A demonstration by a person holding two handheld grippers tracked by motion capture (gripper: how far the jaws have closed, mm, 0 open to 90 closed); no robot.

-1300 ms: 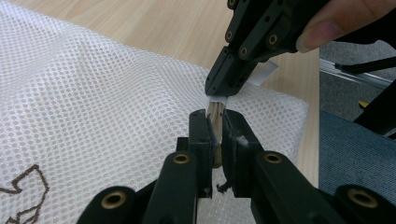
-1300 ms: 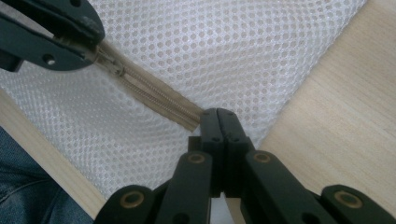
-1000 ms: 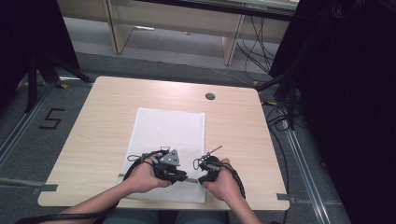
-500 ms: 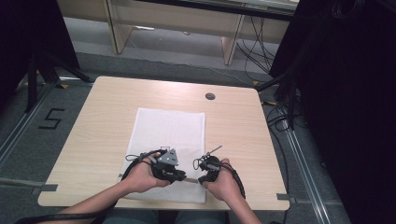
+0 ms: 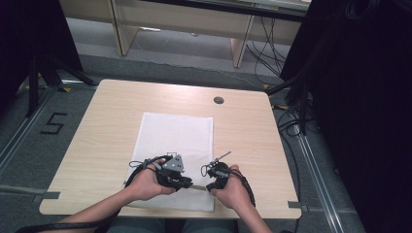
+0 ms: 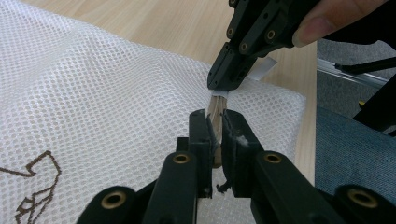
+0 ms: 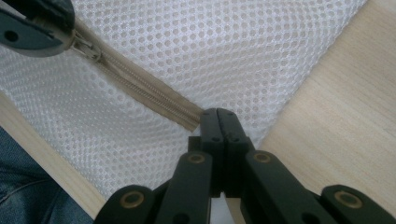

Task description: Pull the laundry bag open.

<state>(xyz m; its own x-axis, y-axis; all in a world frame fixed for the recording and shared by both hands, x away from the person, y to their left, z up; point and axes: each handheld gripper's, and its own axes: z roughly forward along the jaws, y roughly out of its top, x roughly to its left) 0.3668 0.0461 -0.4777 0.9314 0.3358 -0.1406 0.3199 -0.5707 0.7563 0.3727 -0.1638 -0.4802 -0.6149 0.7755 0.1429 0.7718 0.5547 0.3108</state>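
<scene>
while both tongs pinch the zipper (image 7: 140, 88) | left tongs (image 6: 215, 128) on slider, right tongs (image 7: 219, 122) on tape end | zipper axis runs 9–3 o'clock along mesh bag (image 5: 177, 133) near edge

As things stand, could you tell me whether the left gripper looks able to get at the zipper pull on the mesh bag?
Probably yes: the left gripper is already shut on the beige zipper at or beside its pull, while the right gripper pinches the zipper's end at the mesh bag corner. Nothing lies between them.

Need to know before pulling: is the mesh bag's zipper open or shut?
Shut between the grippers: the zipper teeth are meshed there. Beyond the slider, cannot tell.
</scene>
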